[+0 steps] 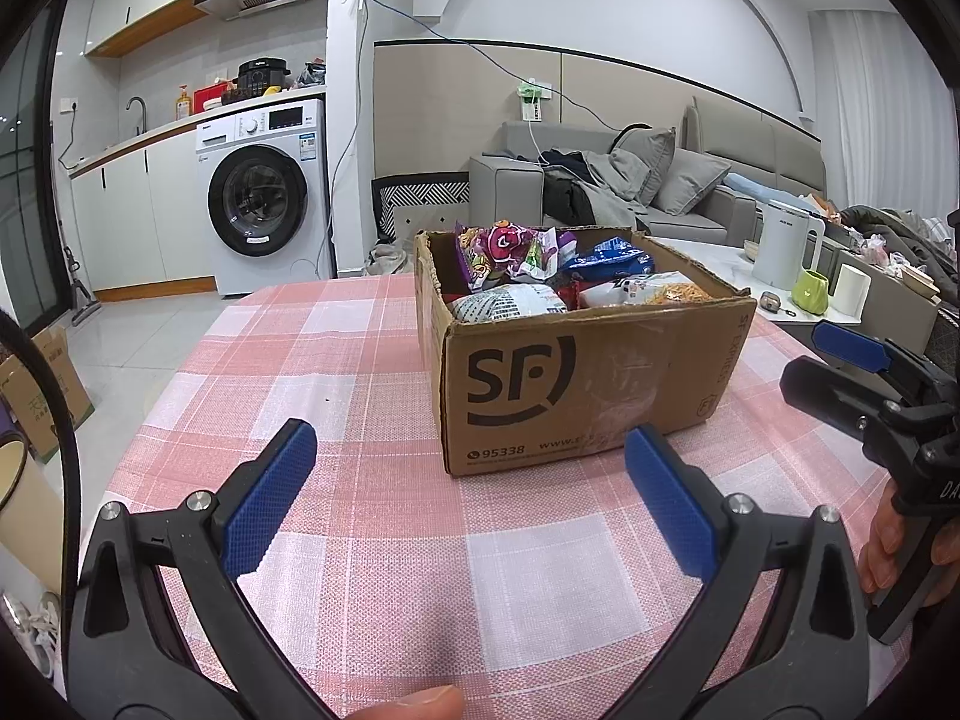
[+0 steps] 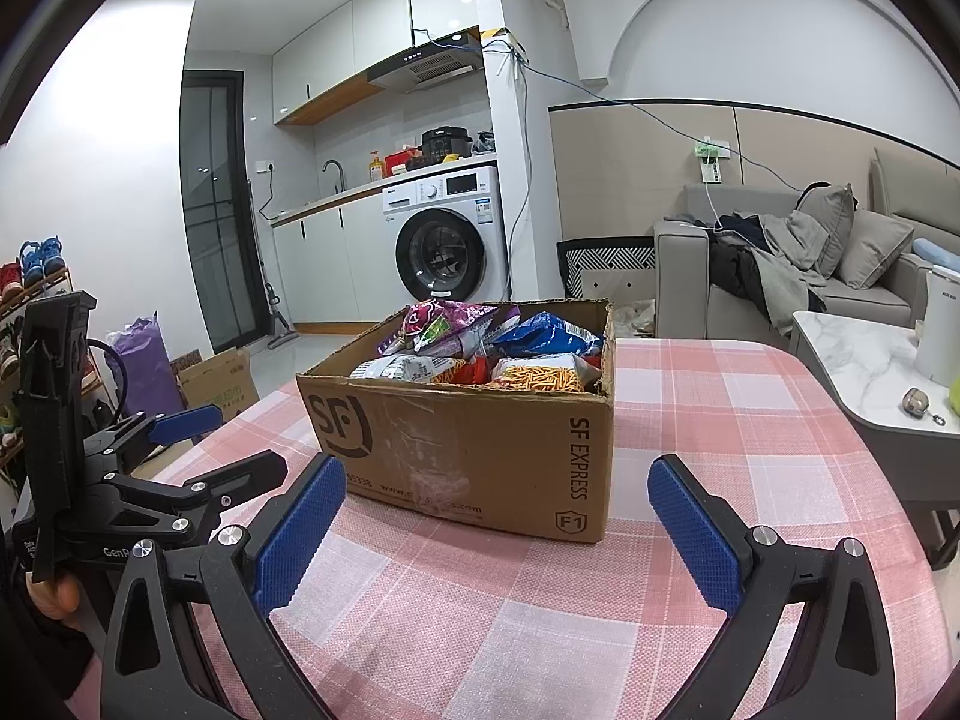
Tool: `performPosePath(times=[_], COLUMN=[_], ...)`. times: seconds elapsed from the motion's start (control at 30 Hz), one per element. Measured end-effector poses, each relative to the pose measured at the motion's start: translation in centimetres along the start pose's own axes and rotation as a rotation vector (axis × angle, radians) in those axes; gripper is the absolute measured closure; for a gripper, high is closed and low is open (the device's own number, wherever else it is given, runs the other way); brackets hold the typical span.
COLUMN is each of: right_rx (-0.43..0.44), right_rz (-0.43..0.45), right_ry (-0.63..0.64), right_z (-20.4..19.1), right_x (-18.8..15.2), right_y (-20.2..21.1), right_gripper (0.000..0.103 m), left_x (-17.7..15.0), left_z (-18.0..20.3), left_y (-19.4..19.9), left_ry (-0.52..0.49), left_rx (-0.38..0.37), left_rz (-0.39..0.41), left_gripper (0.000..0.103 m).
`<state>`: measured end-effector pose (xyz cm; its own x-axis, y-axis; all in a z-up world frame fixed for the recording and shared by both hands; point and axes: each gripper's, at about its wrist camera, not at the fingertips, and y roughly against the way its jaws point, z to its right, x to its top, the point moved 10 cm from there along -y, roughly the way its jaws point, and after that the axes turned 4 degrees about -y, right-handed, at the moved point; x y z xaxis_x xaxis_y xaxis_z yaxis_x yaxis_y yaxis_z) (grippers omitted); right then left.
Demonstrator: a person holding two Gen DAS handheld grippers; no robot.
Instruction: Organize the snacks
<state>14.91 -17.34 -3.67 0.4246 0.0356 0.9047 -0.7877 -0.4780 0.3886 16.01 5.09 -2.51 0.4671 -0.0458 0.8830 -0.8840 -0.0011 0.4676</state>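
**Both grippers hover short of the snack box**

A cardboard box (image 1: 576, 372) sits on the counter (image 1: 360, 360), which is covered in a pink checked cloth, and it is heaped with snack packets (image 2: 480, 348): a purple one at the far left, a blue one at the far right, and noodle-stick bags along the near edge. Nothing lies loose on the cloth.

The left gripper (image 1: 471, 501) has its fingers wide apart and empty; the box stands just ahead of it and slightly to its right. The right gripper (image 2: 495, 531) is likewise spread and holds nothing, with the box ahead and a little to its left. So the box lies between the two, on the far side of both, its long side facing them.

Neither looks clearly nearer. Judging from this, the next move is a forward-and-down reach over the near rim, where the noodle-stick bags are closest.
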Motion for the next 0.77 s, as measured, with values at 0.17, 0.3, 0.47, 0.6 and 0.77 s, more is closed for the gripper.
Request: performPosePath(times=[0.17, 0.3, 0.47, 0.6, 0.77], right_rx=[0.000, 0.000, 0.000, 0.000, 0.000], right_rz=[0.000, 0.000, -0.001, -0.001, -0.001], right_ry=[-0.001, -0.001, 0.000, -0.001, -0.001], right_z=[-0.02, 0.00, -0.01, -0.01, -0.04], right_x=[-0.01, 0.02, 0.03, 0.05, 0.05], right_y=[0.01, 0.01, 0.02, 0.03, 0.05], right_gripper=[0.000, 0.000, 0.000, 0.000, 0.000], left_x=[-0.01, 0.00, 0.01, -0.10, -0.26], left_z=[0.00, 0.00, 0.02, 0.07, 0.09], left_y=[0.00, 0.00, 0.00, 0.00, -0.02], left_ry=[0.000, 0.000, 0.000, -0.003, -0.006], left_rx=[0.000, 0.000, -0.001, -0.003, -0.005], left_rz=[0.000, 0.000, 0.000, 0.002, 0.004], left_gripper=[0.001, 0.001, 0.001, 0.001, 0.001])
